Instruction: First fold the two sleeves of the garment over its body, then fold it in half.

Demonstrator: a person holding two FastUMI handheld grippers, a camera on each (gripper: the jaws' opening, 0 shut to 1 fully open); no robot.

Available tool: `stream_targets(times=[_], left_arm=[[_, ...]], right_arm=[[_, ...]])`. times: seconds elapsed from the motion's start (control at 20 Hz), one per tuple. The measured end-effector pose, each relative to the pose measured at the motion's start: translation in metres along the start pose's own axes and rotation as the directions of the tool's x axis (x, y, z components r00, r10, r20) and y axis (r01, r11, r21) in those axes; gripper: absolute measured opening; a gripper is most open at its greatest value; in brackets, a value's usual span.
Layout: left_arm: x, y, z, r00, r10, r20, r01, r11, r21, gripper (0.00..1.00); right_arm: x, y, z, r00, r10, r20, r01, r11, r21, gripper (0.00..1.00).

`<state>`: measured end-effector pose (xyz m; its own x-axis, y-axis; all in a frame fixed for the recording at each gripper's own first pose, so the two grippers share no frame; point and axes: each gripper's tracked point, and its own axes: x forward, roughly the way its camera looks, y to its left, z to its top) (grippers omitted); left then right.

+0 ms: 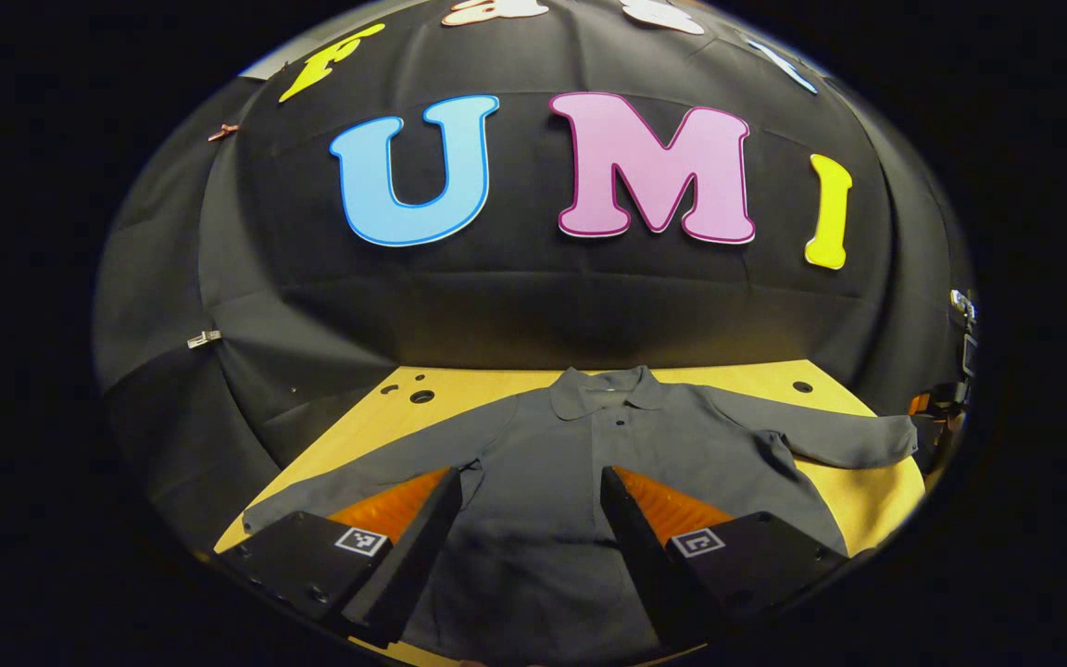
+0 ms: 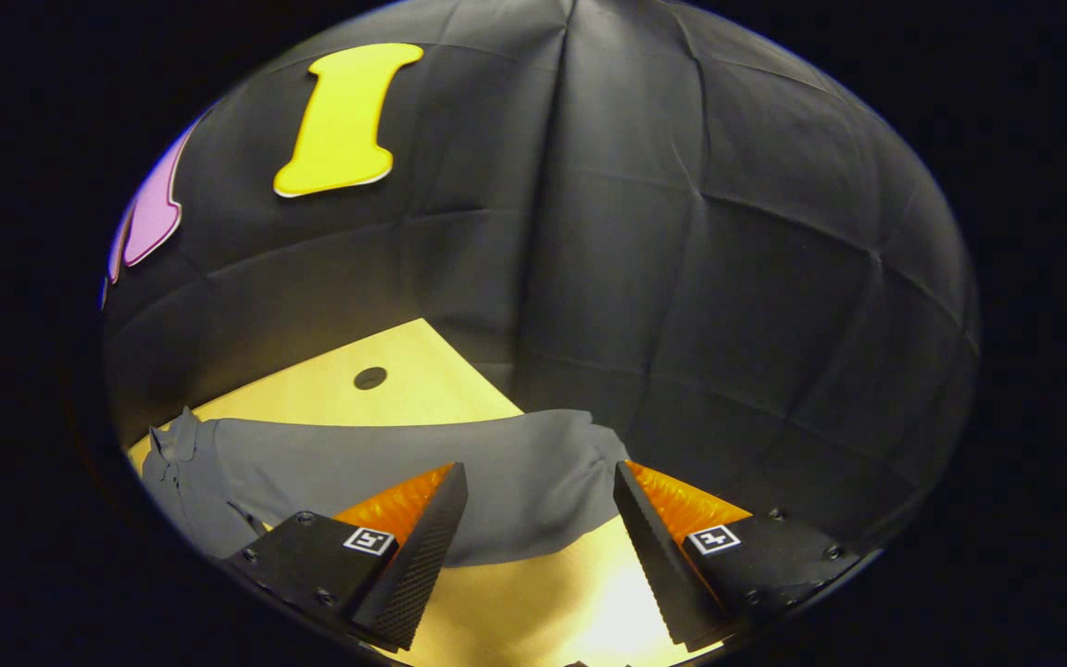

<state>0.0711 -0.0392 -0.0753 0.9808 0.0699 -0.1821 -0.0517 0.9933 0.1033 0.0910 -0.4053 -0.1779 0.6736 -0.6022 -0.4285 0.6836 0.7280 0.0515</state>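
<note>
A dark grey collared shirt (image 1: 580, 463) lies flat and face up on the yellow table (image 1: 858, 500), collar toward the back wall. Both sleeves are spread out sideways, one (image 1: 357, 472) to the left, the other (image 1: 830, 435) to the right. My left gripper (image 1: 533, 491) hangs open above the shirt's body, nothing between its fingers. In the right gripper view the shirt's right sleeve (image 2: 459, 472) stretches across the table (image 2: 543, 593) with its cuff (image 2: 580, 463) near the table's edge. My right gripper (image 2: 543, 491) stands open over that cuff end, its fingers on either side and apart from the cloth.
The table has small round holes (image 1: 421, 396) near its back corners, another hole (image 2: 370, 377) behind the sleeve. Black cloth walls close the booth on all sides. At the far right edge of the left gripper view another gripper (image 1: 936, 408) shows near the sleeve's cuff.
</note>
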Motion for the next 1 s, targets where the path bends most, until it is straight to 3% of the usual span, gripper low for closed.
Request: stream_targets(times=[0.15, 0.3, 0.55, 0.75, 1.0], left_arm=[[0.005, -0.001, 0.001, 1.000, -0.001, -0.005, 0.001, 1.000, 0.001, 0.99], [0.012, -0.002, -0.001, 1.000, -0.004, -0.009, 0.004, 1.000, 0.008, 0.95], [0.018, -0.006, -0.004, 1.000, -0.013, -0.025, 0.013, 1.000, 0.011, 0.95], [0.018, -0.007, -0.005, 0.999, -0.015, -0.034, 0.015, 1.000, 0.013, 0.95], [0.020, -0.004, -0.009, 0.999, -0.006, -0.047, 0.006, 1.000, 0.003, 0.95]], right_arm=[[0.019, -0.016, -0.007, 0.999, -0.028, -0.036, 0.029, 0.999, 0.029, 0.98], [0.040, -0.024, -0.022, 0.995, -0.052, -0.080, 0.054, 0.998, 0.027, 0.98], [0.070, -0.024, -0.033, 0.990, -0.030, -0.138, 0.041, 0.997, 0.072, 0.98], [0.086, -0.026, -0.040, 0.982, -0.050, -0.182, 0.072, 0.991, 0.113, 0.98], [0.094, -0.020, -0.063, 0.971, -0.057, -0.233, 0.065, 0.998, 0.026, 0.99]])
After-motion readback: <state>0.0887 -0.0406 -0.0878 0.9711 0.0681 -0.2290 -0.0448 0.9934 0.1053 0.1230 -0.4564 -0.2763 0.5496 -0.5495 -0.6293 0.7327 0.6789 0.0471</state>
